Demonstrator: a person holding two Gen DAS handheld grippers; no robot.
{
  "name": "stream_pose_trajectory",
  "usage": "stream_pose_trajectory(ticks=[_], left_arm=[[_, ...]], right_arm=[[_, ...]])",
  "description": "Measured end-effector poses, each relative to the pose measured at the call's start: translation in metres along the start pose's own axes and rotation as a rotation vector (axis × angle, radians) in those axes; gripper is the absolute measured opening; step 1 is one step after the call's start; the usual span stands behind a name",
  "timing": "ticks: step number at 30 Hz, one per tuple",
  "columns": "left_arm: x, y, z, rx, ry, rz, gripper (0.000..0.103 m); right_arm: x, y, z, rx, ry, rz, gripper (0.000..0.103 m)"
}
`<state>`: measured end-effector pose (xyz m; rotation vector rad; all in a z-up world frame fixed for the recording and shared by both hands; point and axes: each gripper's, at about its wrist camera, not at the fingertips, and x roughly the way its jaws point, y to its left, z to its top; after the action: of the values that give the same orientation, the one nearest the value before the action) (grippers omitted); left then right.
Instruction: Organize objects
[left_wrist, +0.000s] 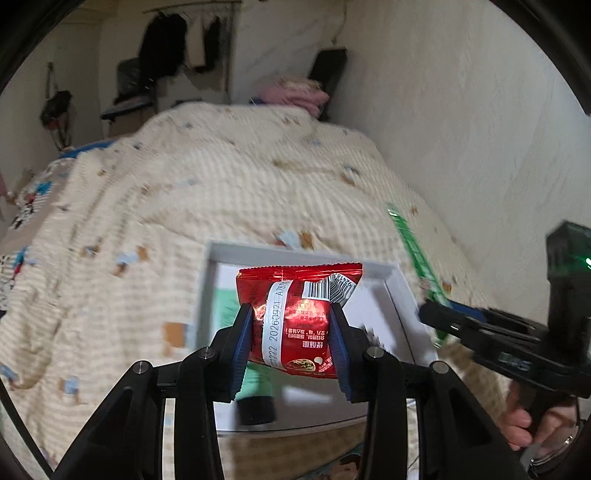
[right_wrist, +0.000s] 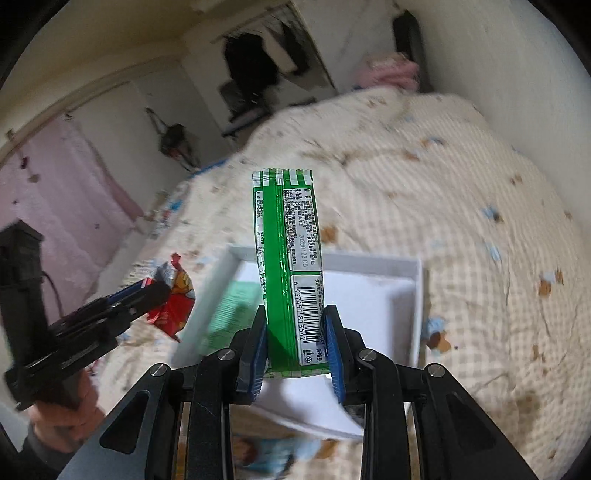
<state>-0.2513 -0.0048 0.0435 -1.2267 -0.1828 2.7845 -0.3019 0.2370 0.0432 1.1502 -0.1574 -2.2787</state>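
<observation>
My left gripper (left_wrist: 291, 332) is shut on a red snack packet (left_wrist: 299, 314) and holds it above a white shallow box (left_wrist: 280, 254) on the bed. My right gripper (right_wrist: 297, 347) is shut on a long green packet (right_wrist: 288, 258), held upright above the same white box (right_wrist: 373, 260). In the left wrist view the right gripper (left_wrist: 436, 317) is at the right with the green packet (left_wrist: 413, 247). In the right wrist view the left gripper (right_wrist: 155, 295) is at the left with the red packet (right_wrist: 175, 299). A pale green item (right_wrist: 229, 314) lies in the box.
The box lies on a cream checked quilt (left_wrist: 184, 192) covering the bed. A wall (left_wrist: 461, 110) runs along the bed's right side. Pink folded bedding (left_wrist: 291, 92) lies at the far end. Dark clothes (left_wrist: 162, 40) hang at the back. A pink curtain (right_wrist: 66, 206) is at the left.
</observation>
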Motion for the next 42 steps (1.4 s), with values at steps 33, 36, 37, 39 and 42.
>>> stream_pose_trajectory(ticks=[33,36,37,39,42], left_arm=[[-0.04,-0.024,-0.032,0.234,-0.171,0.178,0.081],[-0.074,-0.016,-0.031,0.216,-0.276,0.211,0.083],[-0.084,-0.013,-0.03,0.203,-0.292,0.216,0.083],[-0.104,-0.004,-0.029,0.156,-0.309,0.202,0.086],[-0.133,0.008,-0.033,0.097,-0.341,0.148,0.087]], right_arm=[[-0.042,0.007,-0.028,-0.143,-0.15,-0.096,0.103],[-0.075,0.019,-0.021,-0.174,-0.235,-0.046,0.103],[-0.087,0.024,-0.018,-0.188,-0.256,-0.043,0.103],[-0.103,0.032,-0.016,-0.205,-0.281,-0.042,0.103],[-0.129,0.043,-0.019,-0.228,-0.309,-0.007,0.103]])
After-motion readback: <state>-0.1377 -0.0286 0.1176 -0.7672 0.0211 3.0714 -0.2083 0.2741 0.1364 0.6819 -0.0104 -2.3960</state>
